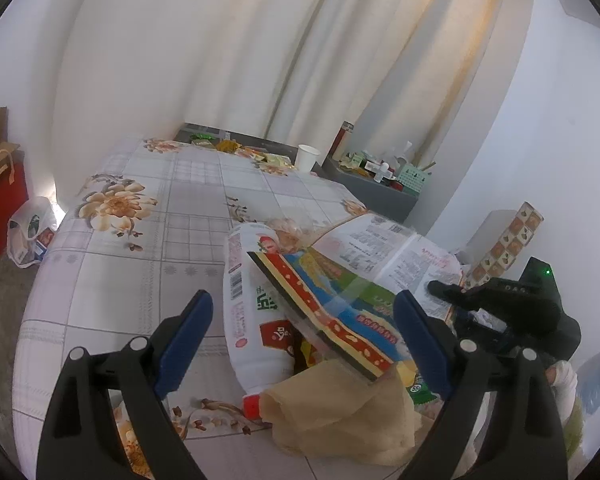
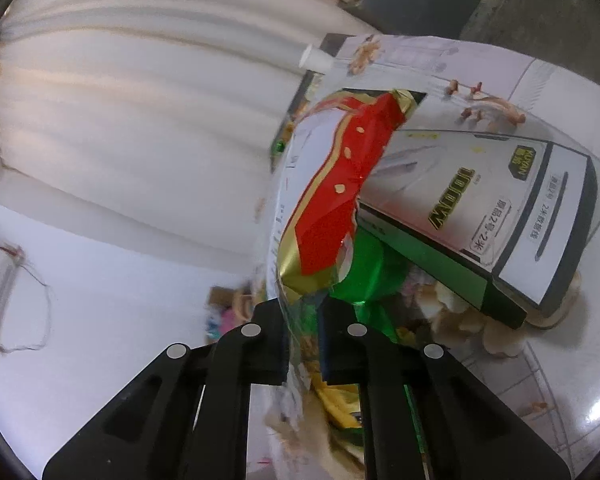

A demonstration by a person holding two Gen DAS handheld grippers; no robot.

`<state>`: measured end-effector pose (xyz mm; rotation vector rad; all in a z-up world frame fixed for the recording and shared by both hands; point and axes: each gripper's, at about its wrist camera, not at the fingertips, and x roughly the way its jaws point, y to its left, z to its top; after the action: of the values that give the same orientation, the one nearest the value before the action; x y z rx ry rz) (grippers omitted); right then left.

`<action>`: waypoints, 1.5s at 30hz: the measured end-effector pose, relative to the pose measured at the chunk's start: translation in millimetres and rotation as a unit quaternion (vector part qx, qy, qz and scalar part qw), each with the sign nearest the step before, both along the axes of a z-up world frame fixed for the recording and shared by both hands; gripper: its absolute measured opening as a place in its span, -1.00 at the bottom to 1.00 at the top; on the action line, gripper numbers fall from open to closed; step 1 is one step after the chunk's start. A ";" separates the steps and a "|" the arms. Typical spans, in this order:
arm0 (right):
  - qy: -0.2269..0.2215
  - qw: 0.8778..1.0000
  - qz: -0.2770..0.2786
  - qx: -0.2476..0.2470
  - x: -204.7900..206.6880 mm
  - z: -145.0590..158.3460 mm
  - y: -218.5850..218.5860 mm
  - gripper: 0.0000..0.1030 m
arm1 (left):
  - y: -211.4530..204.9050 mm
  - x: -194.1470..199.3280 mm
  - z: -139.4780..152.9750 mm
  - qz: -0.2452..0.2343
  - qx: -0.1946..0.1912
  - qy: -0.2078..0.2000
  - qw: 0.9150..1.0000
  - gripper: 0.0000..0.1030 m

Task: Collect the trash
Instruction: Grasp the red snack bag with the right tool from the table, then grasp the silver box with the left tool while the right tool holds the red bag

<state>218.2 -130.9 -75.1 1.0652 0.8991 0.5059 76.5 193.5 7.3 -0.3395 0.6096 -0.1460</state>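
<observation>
Left wrist view: left claw (image 1: 300, 344) gaping, empty, over crumpled beige paper (image 1: 340, 416), white plastic bottle (image 1: 252, 312) at tabletop (image 1: 140, 240) near edge.

Right wrist view: right claw (image 2: 304, 344) pinching red-gold-green foil wrapper (image 2: 332, 216); thin foil may tear, drag black-white box (image 2: 480, 216).

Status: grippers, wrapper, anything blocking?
Left gripper open. Right gripper shut on wrapper. Box and bottle lie against it.

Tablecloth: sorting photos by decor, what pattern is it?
Grey checks with beige flowers on the tablecloth; left wrist view shows it best.
</observation>
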 end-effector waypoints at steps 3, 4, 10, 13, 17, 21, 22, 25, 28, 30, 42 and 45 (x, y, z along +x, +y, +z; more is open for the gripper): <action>-0.006 1.000 0.005 0.027 3.4 0.4 -3.7 -0.84 | -0.7 -1.2 -0.4 0.001 0.003 0.001 1.000 0.74; -0.007 0.999 0.007 0.037 3.5 -0.5 -5.3 -0.84 | -0.6 -1.4 -0.6 0.001 0.003 0.001 1.000 0.74; -0.030 0.997 0.013 0.073 1.9 11.2 -17.2 -0.86 | 0.9 -3.2 1.1 0.001 0.002 -0.001 1.000 0.74; -0.049 0.995 0.014 0.084 -4.9 22.3 -23.4 -0.86 | 1.6 -4.6 1.4 -0.007 -0.002 -0.003 1.000 0.74; -0.075 0.993 0.011 0.096 -12.3 37.1 -34.5 -0.87 | 0.0 -8.6 2.9 -0.022 -0.004 -0.009 1.000 0.74; -0.091 0.991 0.003 0.103 -20.3 46.2 -47.8 -0.87 | -6.7 -12.3 3.9 -0.041 0.002 -0.013 0.999 0.74; -0.095 0.990 -0.001 0.104 -22.1 49.3 -51.9 -0.87 | -9.5 -13.5 4.2 -0.046 0.005 -0.013 0.999 0.74; -0.109 0.988 -0.018 0.104 -30.8 57.7 -68.4 -0.87 | -17.3 -15.1 5.3 -0.055 0.014 -0.012 0.998 0.74; -0.122 0.987 -0.036 0.097 -38.0 64.4 -84.3 -0.87 | -21.0 -13.8 5.6 -0.061 0.011 -0.008 0.998 0.74; -0.130 0.986 -0.053 0.094 -43.1 67.2 -99.2 -0.87 | -23.9 -11.5 5.9 -0.065 0.009 -0.007 0.998 0.74; -0.139 0.977 -0.146 0.070 -70.6 57.5 -173.8 -0.87 | -60.7 2.2 13.6 -0.105 0.011 0.001 0.994 0.74; -0.135 0.974 -0.164 0.072 -82.5 49.3 -194.1 -0.87 | -75.2 9.4 17.8 -0.124 -0.003 0.003 0.992 0.74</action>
<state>135.7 -325.0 -25.8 1.2158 0.4385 0.4294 85.9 118.3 25.1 -0.2683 0.6567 -0.3857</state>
